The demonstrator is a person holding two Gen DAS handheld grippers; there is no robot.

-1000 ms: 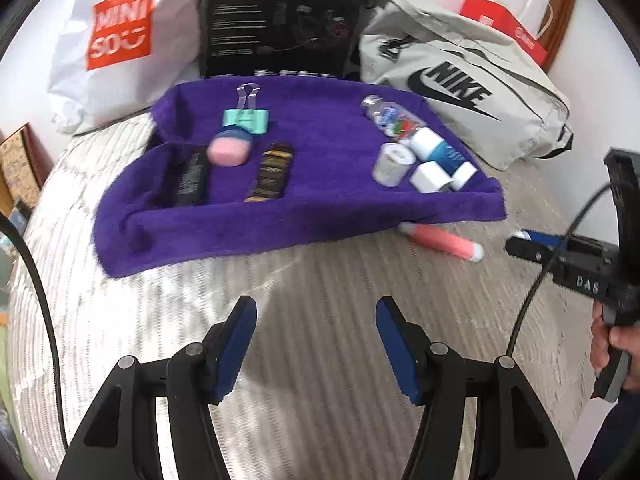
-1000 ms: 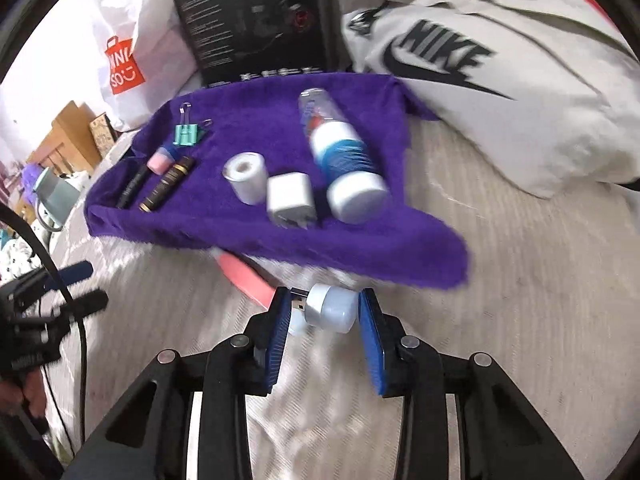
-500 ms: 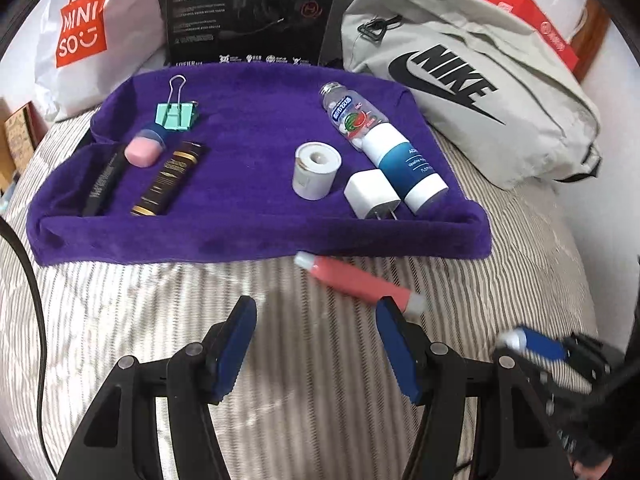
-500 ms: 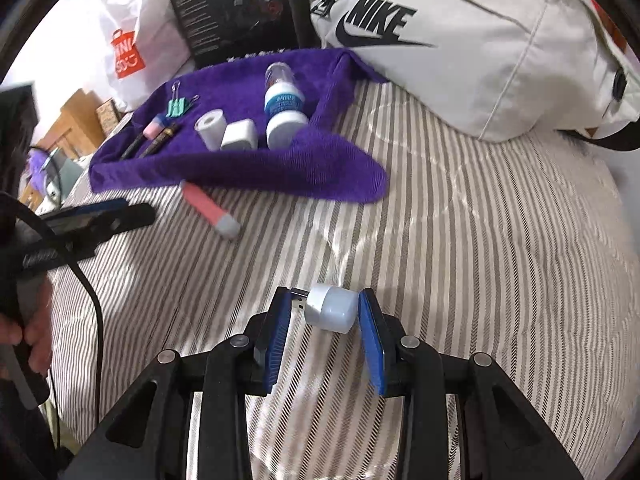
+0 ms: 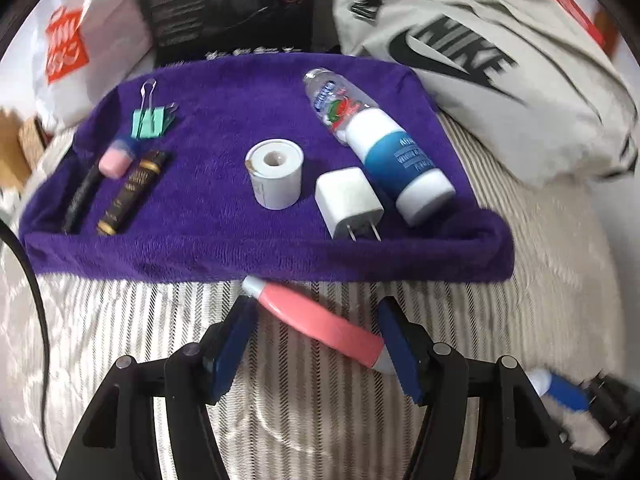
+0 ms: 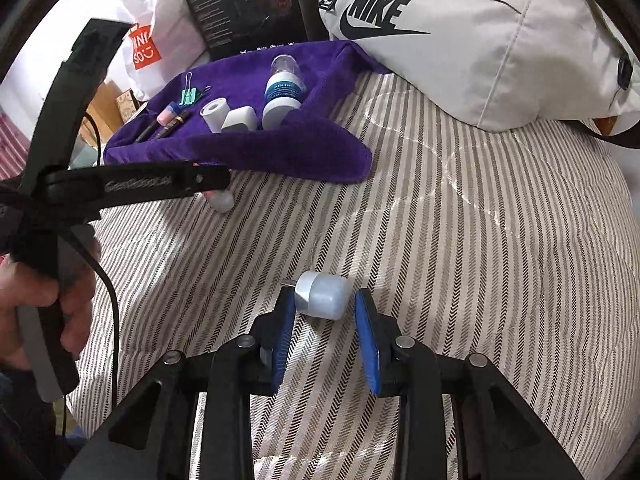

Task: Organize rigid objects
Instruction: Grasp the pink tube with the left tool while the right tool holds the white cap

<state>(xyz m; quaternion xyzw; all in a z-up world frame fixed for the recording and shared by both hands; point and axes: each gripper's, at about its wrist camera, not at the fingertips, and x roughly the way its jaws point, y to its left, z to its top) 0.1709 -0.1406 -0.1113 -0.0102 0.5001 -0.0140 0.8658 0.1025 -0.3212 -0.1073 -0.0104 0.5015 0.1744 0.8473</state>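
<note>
L tongs apart, straddling pink tube on bed, purple towel at 12. R tongs apart, white cap loose between.

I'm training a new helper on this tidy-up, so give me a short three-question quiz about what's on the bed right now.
1. True or false: the pink tube lies on the purple towel.
2. What lies between the open fingers of the right gripper? A) a binder clip B) a small white cap C) a pen
3. Which thing on the towel lies between the paper roll and the bottle?

Key:
1. False: it lies on the striped bedding, just in front of the towel.
2. B
3. The white charger.
</note>
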